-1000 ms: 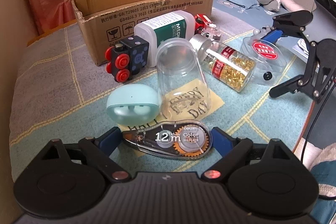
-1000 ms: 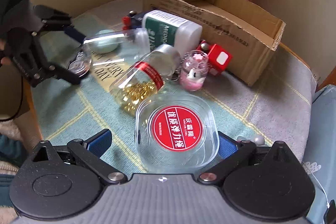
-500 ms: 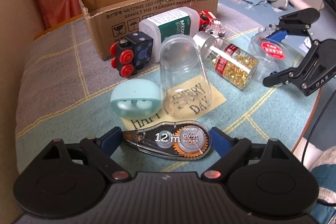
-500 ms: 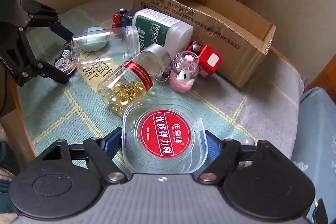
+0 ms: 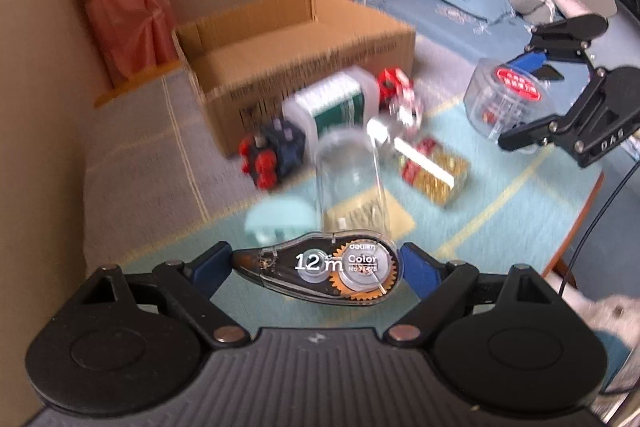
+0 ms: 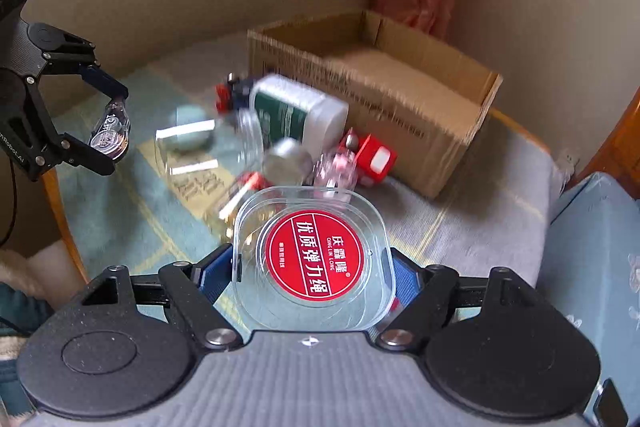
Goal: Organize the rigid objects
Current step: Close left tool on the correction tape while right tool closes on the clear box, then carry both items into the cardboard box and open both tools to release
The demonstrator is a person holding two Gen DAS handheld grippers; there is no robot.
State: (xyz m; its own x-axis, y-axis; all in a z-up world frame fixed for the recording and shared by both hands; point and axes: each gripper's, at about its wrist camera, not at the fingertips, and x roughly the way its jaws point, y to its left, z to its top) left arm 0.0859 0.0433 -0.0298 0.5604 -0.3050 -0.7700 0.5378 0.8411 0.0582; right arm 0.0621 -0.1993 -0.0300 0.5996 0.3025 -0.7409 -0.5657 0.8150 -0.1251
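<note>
My left hand-held gripper [image 5: 318, 269] squeezes a see-through tape roller [image 5: 320, 271] between its blue pads, up off the tabletop [image 5: 500, 195]. Past it lie a mint case [image 5: 280, 221], a clear jar [image 5: 350, 171] on its side and a pill bottle [image 5: 430, 167]. The cardboard box [image 5: 296, 67] sits behind them. My right hand-held gripper [image 6: 314, 275] holds a clear tub with a red label [image 6: 314, 259], also lifted up.
</note>
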